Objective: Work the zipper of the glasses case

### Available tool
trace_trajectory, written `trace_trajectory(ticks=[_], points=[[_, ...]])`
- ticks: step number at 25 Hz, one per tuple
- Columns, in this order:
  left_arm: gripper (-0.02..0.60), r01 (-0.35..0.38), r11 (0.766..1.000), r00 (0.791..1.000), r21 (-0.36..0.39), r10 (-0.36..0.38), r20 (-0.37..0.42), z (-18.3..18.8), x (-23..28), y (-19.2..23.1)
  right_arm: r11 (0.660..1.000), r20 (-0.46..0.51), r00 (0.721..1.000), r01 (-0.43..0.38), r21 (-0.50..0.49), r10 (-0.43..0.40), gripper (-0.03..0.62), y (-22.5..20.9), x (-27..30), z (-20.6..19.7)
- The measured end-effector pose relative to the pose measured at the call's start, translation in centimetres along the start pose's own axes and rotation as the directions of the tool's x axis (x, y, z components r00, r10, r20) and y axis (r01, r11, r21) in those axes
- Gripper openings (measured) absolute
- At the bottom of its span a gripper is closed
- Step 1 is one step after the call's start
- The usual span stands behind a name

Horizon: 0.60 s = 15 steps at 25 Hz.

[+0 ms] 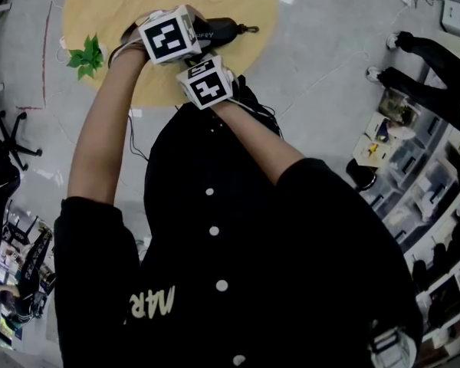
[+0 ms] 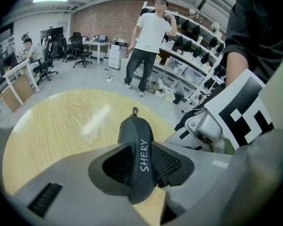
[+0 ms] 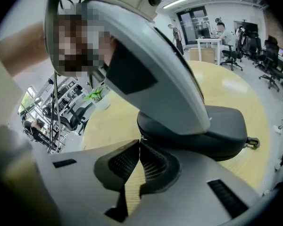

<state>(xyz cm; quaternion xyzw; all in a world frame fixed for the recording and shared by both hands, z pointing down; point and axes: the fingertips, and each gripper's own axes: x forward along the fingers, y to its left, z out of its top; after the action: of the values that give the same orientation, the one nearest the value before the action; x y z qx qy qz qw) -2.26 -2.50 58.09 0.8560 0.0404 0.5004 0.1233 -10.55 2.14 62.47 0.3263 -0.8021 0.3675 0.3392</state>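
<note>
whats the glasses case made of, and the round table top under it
Glasses case: dark grey, matte, smoothly moulded shell with white print. It looks like a semi-hard case with a fabric or leatherette skin, but no weave shows, so that stays open.
Table top: pale wood grain with a soft sheen where the light reflects. Probably laminate or varnished veneer; I cannot tell which.

My left gripper [image 2: 140, 159] stands close in front of my right gripper [image 3: 139, 154] and blocks its way forward. Beyond the glasses case [image 2: 136, 128] the round table [image 2: 61, 126] is bare and free to pass. Only a small green plant [image 1: 84, 56] stands near its left edge.
</note>
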Motion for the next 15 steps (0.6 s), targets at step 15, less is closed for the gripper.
trace_trajectory(ticks=[15], points=[[0.160, -0.063, 0.993, 0.987, -0.102, 0.077, 0.143, -0.3, -1.3, -0.9, 0.969, -0.055, 0.998, -0.033, -0.245, 0.020, 0.140, -0.8, -1.9, -1.9]])
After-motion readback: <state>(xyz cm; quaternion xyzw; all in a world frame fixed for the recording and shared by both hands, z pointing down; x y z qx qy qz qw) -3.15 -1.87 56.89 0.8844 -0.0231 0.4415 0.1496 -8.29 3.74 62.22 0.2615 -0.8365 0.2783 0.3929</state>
